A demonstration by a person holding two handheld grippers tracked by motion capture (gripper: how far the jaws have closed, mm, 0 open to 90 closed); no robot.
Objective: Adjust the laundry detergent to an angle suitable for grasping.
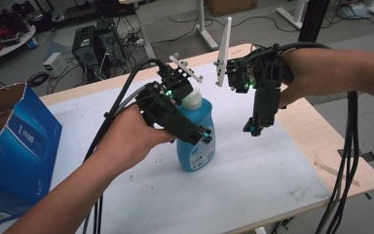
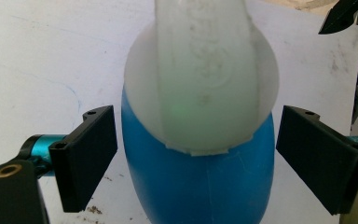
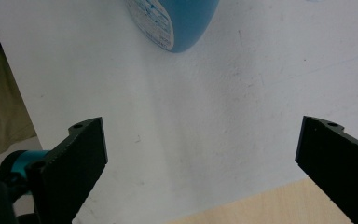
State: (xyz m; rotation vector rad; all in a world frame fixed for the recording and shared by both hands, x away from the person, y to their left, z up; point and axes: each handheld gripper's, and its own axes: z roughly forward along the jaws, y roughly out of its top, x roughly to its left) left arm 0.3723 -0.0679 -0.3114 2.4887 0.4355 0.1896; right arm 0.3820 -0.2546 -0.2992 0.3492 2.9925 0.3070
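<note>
The person's left forearm enters from the lower left of the high view and angles up toward the table's middle, the hand wrapped around the left gripper [image 1: 205, 136], which points down and rightward over a blue plastic detergent bottle with a white cap [image 1: 196, 141]. In the left gripper view the jaws stand wide apart, one on each side of the bottle's blue shoulder [image 2: 200, 182], with a narrow gap visible on both sides; neither jaw touches it. The white cap [image 2: 200, 84] rises between them, close to the camera.

The bottle stands upright on the white sheet covering the wooden table [image 1: 253, 190], near its middle.

The right forearm comes in from the right edge, the hand holding the right gripper [image 1: 254, 127] raised above the table, tilted down, just right of the bottle and apart from it. Its jaws are spread wide and hold nothing.

At the table's near left corner sits an open blue cardboard box [image 1: 19, 146], well apart from the bottle.
</note>
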